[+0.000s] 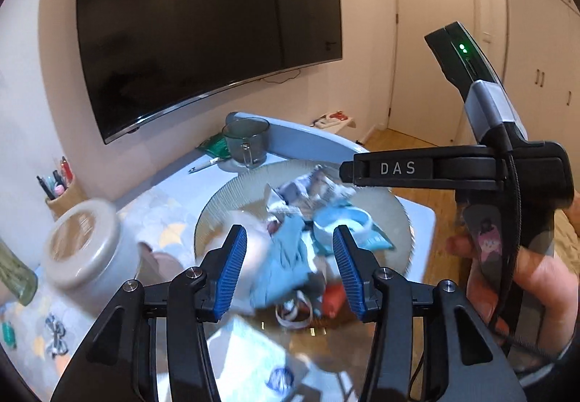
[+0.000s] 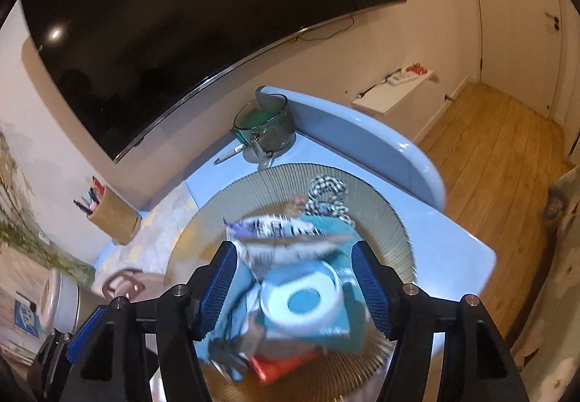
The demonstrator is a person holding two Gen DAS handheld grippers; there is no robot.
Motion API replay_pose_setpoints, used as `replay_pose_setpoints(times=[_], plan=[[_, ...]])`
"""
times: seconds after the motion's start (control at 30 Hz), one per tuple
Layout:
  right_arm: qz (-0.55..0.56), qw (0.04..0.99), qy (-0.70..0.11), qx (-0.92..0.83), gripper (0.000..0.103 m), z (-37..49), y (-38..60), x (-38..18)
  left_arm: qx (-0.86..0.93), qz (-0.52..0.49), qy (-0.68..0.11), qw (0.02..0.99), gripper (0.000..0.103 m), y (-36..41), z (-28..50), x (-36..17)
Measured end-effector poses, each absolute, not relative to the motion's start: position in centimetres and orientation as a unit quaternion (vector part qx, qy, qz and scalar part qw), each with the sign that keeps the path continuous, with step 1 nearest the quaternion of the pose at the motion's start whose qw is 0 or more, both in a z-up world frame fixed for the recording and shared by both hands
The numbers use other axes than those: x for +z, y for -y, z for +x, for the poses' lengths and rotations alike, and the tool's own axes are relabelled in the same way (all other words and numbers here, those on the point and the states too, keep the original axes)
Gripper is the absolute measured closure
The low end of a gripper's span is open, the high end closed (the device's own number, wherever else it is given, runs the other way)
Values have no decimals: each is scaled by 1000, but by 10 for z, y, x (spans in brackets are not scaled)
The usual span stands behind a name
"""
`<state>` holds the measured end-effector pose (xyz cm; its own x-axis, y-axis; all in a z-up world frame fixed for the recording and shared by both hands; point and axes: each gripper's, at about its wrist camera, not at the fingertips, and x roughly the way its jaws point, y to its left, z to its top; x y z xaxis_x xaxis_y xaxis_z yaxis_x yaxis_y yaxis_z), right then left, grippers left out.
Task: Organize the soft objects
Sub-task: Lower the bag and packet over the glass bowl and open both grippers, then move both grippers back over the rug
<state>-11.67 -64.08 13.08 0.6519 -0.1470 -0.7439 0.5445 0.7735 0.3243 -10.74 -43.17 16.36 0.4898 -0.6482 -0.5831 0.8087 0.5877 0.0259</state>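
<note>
Soft things (image 2: 290,257): heaped in the ribbed dish (image 2: 380,199) on the table (image 2: 467,249).
Mug (image 2: 266,130): behind the dish, contents unclear.
Cup (image 2: 114,219): pens.
Left tongs (image 1: 290,268): apart, gripping nothing.
Right tongs (image 2: 295,289): apart, gripping nothing.

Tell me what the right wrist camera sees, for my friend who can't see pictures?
The right tongs hang open over a round ribbed plate piled with soft things: a teal packet with a white ring, a black-and-white checked cloth and something red. Behind, on the blue table, stand a glass mug and a cup of pens, below a big dark TV.
</note>
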Motion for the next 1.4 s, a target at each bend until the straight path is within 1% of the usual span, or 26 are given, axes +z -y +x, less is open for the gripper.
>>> replay_pose_setpoints(times=[0.23, 0.3, 0.33, 0.37, 0.4, 0.57, 0.6, 0.63, 0.7, 0.8, 0.97, 1.17, 1.4], plan=[[212, 891, -346, -205, 38, -162, 593, 157, -425, 142, -246, 860, 55, 361, -146, 186], [194, 898, -338, -206, 36, -178, 573, 162, -415, 132, -241, 867, 51, 337, -151, 191], [185, 902, -332, -206, 33, -186, 563, 164, -407, 125, -238, 873, 35, 322, -154, 194], [173, 906, -326, -206, 31, -193, 550, 165, -401, 119, -233, 878, 24, 310, -156, 196], [163, 908, -325, -208, 29, -195, 541, 166, -393, 110, -224, 885, 24, 293, -160, 198], [117, 927, -321, -154, 28, -203, 477, 178, -362, 93, -225, 900, 24, 225, -166, 201], [112, 930, -320, -143, 26, -202, 468, 181, -350, 90, -225, 905, 24, 211, -166, 200], [103, 934, -317, -127, 22, -199, 453, 184, -340, 87, -226, 909, 24, 203, -162, 198], [74, 943, -311, -94, 17, -193, 418, 192, -314, 75, -233, 917, 24, 175, -157, 195], [19, 951, -303, -53, 16, -181, 362, 198, -282, 48, -248, 926, 24, 137, -143, 190], [-47, 947, -317, -6, 14, -149, 284, 184, -228, 18, -274, 934, 24, 80, -116, 175], [-46, 927, -367, 61, 14, -96, 217, 143, -168, 6, -295, 940, 24, 21, -80, 155], [-5, 899, -429, 90, 13, -35, 183, 103, -115, -18, -333, 936, 24, -35, -22, 125]])
